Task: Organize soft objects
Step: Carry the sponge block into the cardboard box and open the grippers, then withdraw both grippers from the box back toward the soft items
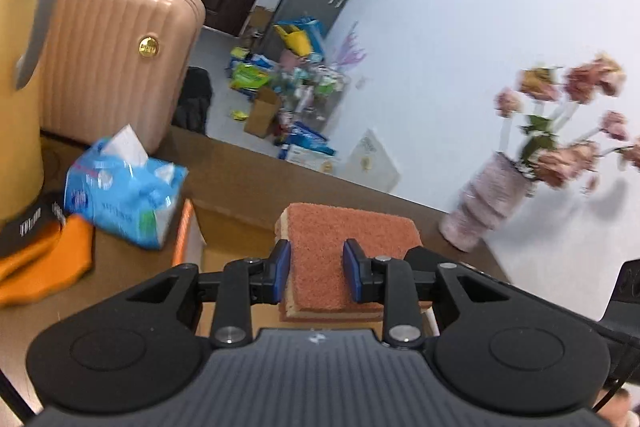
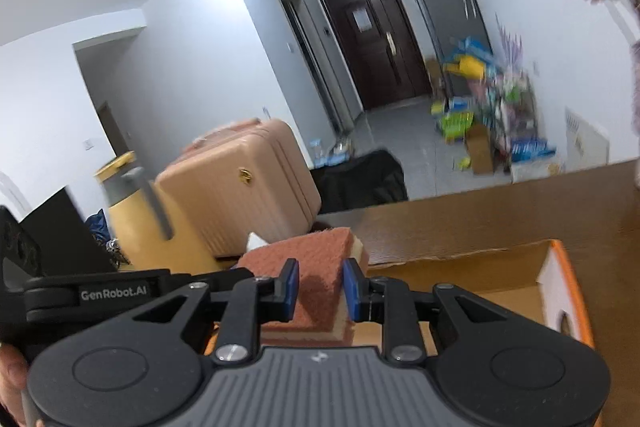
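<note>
We note each gripper clamps a scouring sponge: left gripper [image 1: 316, 269] holds its sponge [image 1: 344, 247], right gripper [image 2: 320, 287] its sponge [image 2: 316, 267] (rust pad up), both above the cardboard box [image 2: 500, 275].

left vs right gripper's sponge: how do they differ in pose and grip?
Left gripper holds its sponge with the rust scouring face flat and squarely facing the camera; the right gripper holds its sponge tilted, one corner raised. The left sponge shows a thin yellow edge at its left side; the right sponge shows a thicker yellow side at its right end. Shared: both are rust-topped yellow sponges, pinched between blue pads, above the open cardboard box.
</note>
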Available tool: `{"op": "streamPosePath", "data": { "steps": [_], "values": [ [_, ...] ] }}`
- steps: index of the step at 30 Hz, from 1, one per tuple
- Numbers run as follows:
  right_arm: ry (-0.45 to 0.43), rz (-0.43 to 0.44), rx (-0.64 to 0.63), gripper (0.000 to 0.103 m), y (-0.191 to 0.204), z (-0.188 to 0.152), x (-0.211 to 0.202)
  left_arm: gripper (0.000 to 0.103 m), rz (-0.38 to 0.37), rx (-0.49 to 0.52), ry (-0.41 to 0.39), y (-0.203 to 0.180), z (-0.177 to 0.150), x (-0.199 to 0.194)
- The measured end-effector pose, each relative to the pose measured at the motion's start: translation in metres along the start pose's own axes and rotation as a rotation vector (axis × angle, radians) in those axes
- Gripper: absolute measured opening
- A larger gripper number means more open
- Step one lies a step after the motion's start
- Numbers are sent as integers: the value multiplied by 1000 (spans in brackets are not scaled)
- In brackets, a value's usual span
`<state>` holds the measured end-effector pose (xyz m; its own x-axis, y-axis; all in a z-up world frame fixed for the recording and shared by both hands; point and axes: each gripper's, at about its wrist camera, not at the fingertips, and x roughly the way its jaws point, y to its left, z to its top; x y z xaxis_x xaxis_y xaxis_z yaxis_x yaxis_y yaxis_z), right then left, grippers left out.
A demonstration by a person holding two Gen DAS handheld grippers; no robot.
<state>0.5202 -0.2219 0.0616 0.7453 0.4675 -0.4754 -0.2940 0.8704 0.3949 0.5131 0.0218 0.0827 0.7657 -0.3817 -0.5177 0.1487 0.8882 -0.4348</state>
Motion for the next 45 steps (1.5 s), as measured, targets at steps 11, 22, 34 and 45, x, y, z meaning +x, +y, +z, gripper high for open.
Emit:
{"op": "streamPosePath", "data": {
  "steps": [11,22,34,45],
  "values": [
    [227,-90,35,22,-41,-7,150,29,171,83,144,44,-2,113],
    [292,-123,17,25,-48,-30,175,39,193,219,137,36,-15,131],
    [132,-196,-85,47,-26,18,28,64,230,282,5,-3,19,13],
    [-101,-304,-214,80,-9,-4,-190,84,272,317,-244,-28,-27,-165]
  ]
}}
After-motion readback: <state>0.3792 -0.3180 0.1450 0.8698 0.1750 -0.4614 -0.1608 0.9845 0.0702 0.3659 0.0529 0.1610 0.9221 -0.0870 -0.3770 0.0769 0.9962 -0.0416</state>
